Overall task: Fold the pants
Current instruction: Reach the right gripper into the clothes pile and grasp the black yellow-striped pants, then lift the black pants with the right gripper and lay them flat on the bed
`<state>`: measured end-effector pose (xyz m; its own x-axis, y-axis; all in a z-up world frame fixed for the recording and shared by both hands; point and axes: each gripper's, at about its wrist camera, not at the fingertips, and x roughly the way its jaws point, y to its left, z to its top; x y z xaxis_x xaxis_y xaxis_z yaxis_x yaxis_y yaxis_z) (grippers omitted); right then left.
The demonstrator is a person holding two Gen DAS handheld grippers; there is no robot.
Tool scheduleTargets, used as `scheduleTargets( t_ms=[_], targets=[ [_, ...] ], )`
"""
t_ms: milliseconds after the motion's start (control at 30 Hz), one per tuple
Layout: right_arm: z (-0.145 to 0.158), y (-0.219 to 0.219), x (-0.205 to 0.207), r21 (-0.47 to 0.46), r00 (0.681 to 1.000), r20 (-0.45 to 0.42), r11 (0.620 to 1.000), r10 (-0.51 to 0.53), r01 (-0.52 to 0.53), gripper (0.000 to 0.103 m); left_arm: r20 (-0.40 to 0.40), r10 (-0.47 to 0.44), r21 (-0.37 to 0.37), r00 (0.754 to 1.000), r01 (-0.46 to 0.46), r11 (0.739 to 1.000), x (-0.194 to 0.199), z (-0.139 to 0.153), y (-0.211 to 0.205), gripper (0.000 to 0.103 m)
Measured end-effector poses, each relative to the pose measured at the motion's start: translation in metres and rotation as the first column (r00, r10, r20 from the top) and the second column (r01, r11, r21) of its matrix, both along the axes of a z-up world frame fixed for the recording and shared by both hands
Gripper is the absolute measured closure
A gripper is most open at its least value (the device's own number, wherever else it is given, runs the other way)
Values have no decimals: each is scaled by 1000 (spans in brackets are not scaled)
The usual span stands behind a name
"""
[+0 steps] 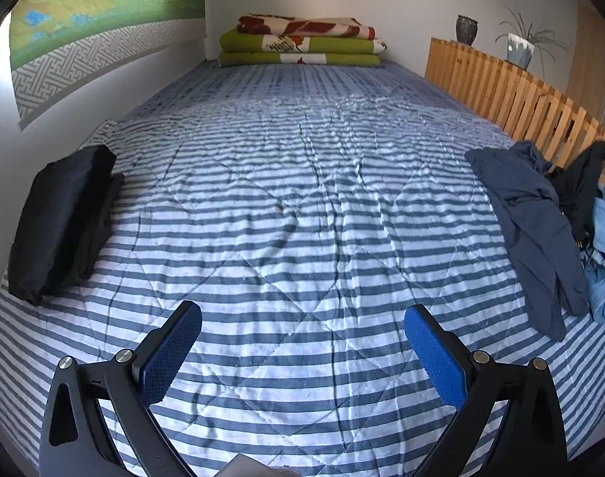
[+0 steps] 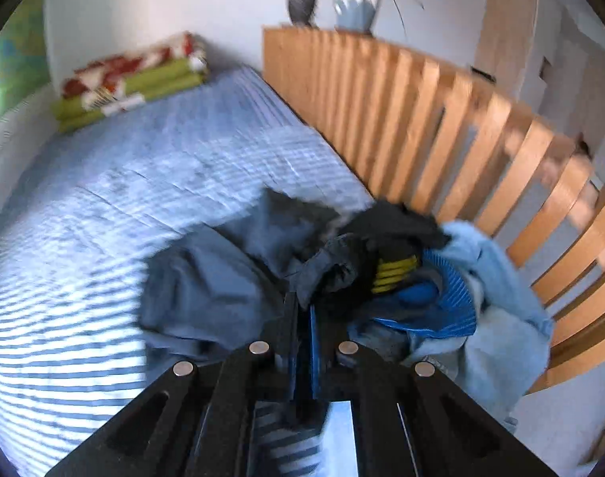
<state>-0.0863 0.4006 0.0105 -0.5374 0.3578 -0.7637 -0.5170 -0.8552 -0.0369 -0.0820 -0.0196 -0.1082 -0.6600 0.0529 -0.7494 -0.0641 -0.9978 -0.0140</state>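
The striped bed [image 1: 302, 206] fills the room, with a wooden rail [image 1: 513, 95] along its right edge, folded blankets [image 1: 302, 41] at the far end and folded black pants [image 1: 59, 218] lying flat by the left wall. A loose heap of clothes [image 2: 342, 262] sits against the rail. The left gripper [image 1: 302, 342] hangs over bare bedding with fingers spread and empty, while the right gripper [image 2: 302, 318] is clenched at the heap's near edge on a fold of dark pants [image 2: 322, 274].

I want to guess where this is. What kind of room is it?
Most likely a bedroom. There is a bed with a striped quilt, folded blankets stacked at its far end, and a wooden slatted rail along one side.
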Motion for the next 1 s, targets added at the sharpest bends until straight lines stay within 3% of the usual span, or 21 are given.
scheduleTargets(
  t_ms=[267,400,533,733,1000],
  targets=[
    [108,-110,30,88,968,-128,974,217,-207,99,-58,25,23,998,-24,999,18,29,-20,0],
    [152,-178,36,129,923,-165,936,347,-328,99,-89,53,36,995,-50,998,26,43,-41,0],
    [181,-256,33,148,859,-183,877,479,-457,99,-121,85,44,989,-80,996,34,58,-67,0],
    [174,-347,19,112,767,-163,784,621,-611,99,-141,149,90,979,-137,986,46,73,-118,0],
    [129,-443,-13,-12,690,-139,696,710,-718,98,-90,143,96,986,-134,986,50,65,-156,0]
  ],
)
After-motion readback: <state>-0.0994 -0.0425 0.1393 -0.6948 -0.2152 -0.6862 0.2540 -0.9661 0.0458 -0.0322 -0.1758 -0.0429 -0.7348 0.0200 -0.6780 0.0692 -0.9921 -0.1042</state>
